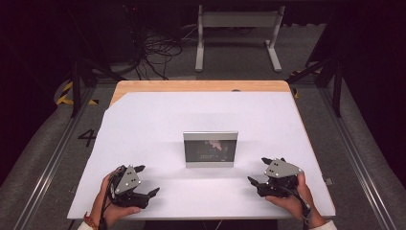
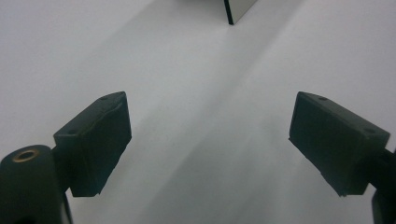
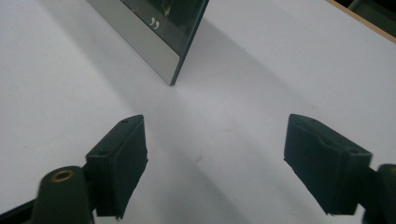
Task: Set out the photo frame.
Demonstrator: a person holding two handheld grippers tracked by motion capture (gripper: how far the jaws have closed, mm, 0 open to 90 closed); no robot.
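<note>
A small silver-rimmed picture frame with a dark glossy front stands upright in the middle of the white table. My left gripper rests near the front left edge, held by a hand. Its jaws are spread wide with nothing between them. My right gripper sits near the front right, just right of the frame, also open and empty. In the left gripper view, my left gripper faces bare table, with a corner of the frame far ahead. In the right gripper view, my right gripper points past the frame's near corner.
A strip of wooden tabletop shows beyond the white sheet at the back. Behind the table, on the floor, stand a grey metal stand and a tangle of black cables. Dark rails run along both sides.
</note>
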